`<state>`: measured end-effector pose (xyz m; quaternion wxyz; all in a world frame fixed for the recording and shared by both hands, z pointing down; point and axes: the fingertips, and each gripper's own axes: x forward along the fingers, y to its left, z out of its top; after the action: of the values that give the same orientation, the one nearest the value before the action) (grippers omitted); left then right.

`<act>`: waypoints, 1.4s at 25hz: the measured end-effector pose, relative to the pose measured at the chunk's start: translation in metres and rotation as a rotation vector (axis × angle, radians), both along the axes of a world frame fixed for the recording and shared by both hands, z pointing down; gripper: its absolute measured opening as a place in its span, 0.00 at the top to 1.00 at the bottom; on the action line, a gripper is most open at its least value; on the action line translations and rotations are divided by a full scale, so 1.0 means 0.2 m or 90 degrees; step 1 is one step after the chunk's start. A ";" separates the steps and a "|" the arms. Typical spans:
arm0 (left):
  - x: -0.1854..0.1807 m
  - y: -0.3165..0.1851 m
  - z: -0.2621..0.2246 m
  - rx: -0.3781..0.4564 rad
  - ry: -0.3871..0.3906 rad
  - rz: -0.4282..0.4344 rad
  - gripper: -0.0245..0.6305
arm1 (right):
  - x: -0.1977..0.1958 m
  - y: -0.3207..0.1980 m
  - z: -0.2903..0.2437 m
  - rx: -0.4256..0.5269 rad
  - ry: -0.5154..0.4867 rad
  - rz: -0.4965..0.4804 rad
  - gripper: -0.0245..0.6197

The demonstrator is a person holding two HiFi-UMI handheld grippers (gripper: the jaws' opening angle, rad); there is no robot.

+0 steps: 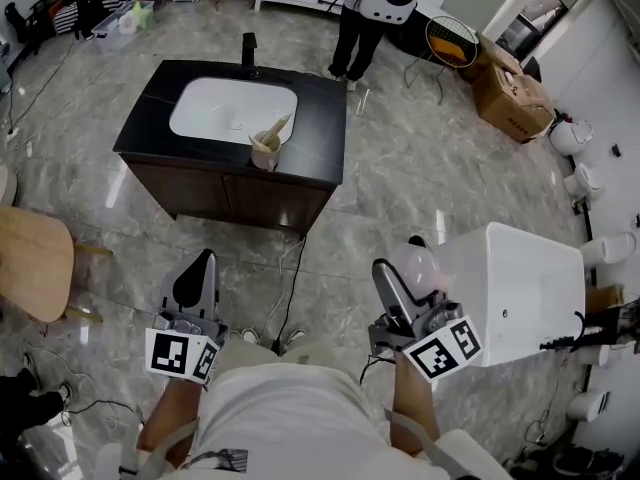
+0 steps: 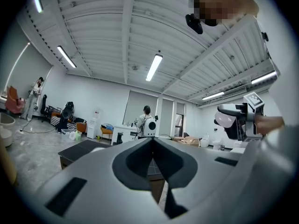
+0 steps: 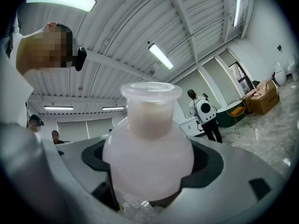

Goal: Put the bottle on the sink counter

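Currently your right gripper [image 1: 398,286] is clamped round the belly of the pale bottle [image 3: 147,157], neck pointing out past the tips, likely for a secure carry. Your left gripper [image 2: 153,146] has its jaws together on nothing. The sink counter [image 1: 322,118] waits at twelve o'clock, well apart.

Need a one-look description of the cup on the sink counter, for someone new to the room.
Find the black sink counter in the middle of the floor, with its white basin. At the basin's near right corner stands a tan cup with sticks poking out. Unlike the black faucet at the far edge, it is pale and free-standing.
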<state>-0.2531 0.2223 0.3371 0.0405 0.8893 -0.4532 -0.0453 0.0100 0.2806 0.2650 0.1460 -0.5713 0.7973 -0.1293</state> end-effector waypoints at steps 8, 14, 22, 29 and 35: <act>0.09 -0.19 0.06 -0.016 -0.006 0.014 0.94 | 0.04 -0.24 0.08 -0.023 -0.009 -0.011 0.32; 0.39 -0.54 0.09 -0.016 -0.027 -0.006 0.94 | 0.31 -0.64 0.16 -0.021 -0.002 -0.039 0.32; 0.85 -0.94 0.06 -0.025 -0.035 -0.038 0.94 | 0.64 -1.15 0.16 -0.014 0.049 -0.103 0.32; 1.02 -1.13 -0.02 -0.010 -0.034 -0.051 0.94 | 0.74 -1.31 0.23 -0.034 0.047 -0.134 0.32; 1.11 -1.25 -0.07 0.006 -0.031 -0.031 0.94 | 0.74 -1.40 0.26 -0.043 0.068 -0.138 0.32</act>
<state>-0.0307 -0.0285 0.3230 0.0241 0.8792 -0.4752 -0.0271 0.1575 0.0008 0.3179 0.0692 -0.4925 0.8561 -0.1407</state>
